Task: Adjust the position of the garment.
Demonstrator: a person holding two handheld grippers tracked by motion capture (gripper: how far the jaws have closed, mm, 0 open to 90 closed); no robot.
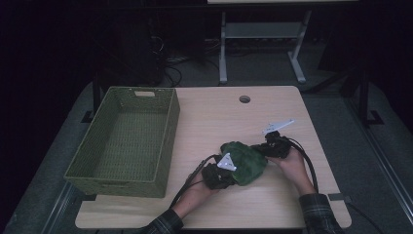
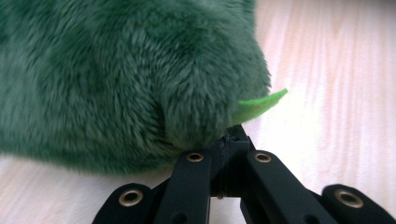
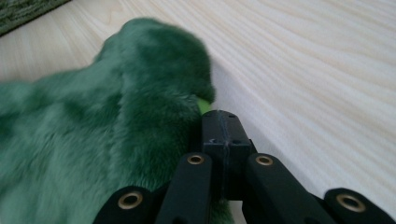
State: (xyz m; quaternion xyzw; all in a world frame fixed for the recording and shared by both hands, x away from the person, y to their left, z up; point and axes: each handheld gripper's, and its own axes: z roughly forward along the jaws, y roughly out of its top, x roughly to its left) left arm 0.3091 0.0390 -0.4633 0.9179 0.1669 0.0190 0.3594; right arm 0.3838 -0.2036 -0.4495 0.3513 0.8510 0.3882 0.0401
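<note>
Green plush toy (image 1: 246,161) lies mid-table (image 1: 214,117), beside basket (image 1: 124,139).

We're in what looks like a lab or test workspace, dim all round, with a plain light-wood desk (image 1: 272,204) that has a round cable hole (image 1: 244,99) near its far edge. Beyond that far edge, cables (image 1: 170,68) sprawl over grey carpet beside the metal legs of another table (image 1: 223,53). A green woven basket (image 1: 122,141) sits at the desk's left edge.
</note>
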